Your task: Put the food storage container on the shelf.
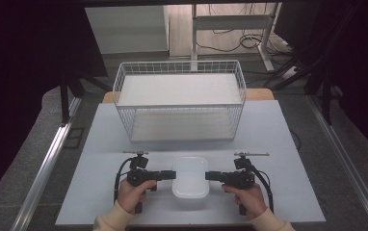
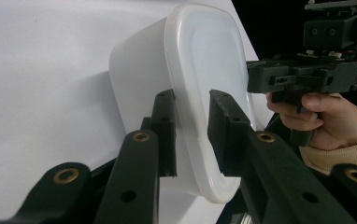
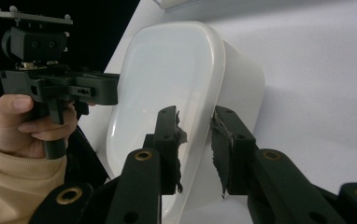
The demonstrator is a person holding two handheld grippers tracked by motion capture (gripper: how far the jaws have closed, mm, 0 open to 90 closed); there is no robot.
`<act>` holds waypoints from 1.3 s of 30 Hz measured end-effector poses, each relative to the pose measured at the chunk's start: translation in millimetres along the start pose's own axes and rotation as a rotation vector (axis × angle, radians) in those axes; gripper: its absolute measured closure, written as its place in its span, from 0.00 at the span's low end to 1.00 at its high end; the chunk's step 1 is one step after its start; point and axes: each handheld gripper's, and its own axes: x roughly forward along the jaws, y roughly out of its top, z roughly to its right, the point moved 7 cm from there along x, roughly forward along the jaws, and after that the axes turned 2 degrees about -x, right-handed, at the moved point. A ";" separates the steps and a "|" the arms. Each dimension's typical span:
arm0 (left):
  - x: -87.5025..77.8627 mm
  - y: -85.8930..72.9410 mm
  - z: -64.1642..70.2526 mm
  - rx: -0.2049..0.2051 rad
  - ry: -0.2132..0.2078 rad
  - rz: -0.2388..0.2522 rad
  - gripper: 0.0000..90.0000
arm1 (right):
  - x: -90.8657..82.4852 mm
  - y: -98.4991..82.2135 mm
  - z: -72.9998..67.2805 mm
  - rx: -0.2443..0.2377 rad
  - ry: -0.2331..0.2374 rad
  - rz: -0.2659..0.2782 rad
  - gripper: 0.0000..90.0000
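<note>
Both tongs open, straddling tub (image 1: 190, 177) rims | left tongs (image 1: 171, 175) | right tongs (image 1: 208, 176)

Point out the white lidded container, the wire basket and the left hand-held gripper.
white lidded container (image 1: 190, 176), high view, middle of its lid.
wire basket (image 1: 179, 106), high view, front top rim.
left hand-held gripper (image 1: 173, 175), high view, between its fingertips.

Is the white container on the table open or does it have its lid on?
Lid on. The white container shows a smooth raised lid covering its top, rim overhanging the body.
</note>
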 end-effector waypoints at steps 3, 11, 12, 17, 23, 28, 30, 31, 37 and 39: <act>-1.1 0.1 1.1 0.001 -0.006 0.003 0.82 | -0.5 0.5 -0.5 -0.024 -0.010 0.002 0.80; -4.7 1.1 5.2 0.018 -0.016 0.012 0.86 | -3.3 2.6 -4.8 -0.073 -0.032 0.015 0.83; -5.0 1.1 5.4 0.018 -0.017 0.013 0.86 | -3.5 2.8 -4.9 -0.074 -0.032 0.015 0.83; -6.3 1.3 7.1 0.024 -0.016 0.017 0.88 | -4.3 3.3 -5.7 -0.085 -0.034 0.015 0.84; -8.0 2.2 10.2 0.052 -0.004 0.024 0.89 | -6.3 4.6 -8.2 -0.107 -0.044 0.026 0.86; -9.0 2.1 12.4 0.070 0.009 0.028 0.89 | -6.8 4.7 -8.9 -0.114 -0.047 0.027 0.87; -9.8 2.6 13.7 0.074 0.010 0.031 0.89 | -7.4 5.3 -9.7 -0.117 -0.043 0.031 0.87; -10.6 2.9 14.2 0.079 0.010 0.031 0.89 | -7.9 5.6 -10.3 -0.119 -0.041 0.031 0.87; -15.1 5.3 18.4 0.104 0.017 0.042 0.89 | -11.1 8.9 -16.3 -0.145 -0.031 0.040 0.87; -17.5 6.4 20.8 0.117 0.022 0.048 0.89 | -12.2 10.3 -19.0 -0.155 -0.030 0.045 0.87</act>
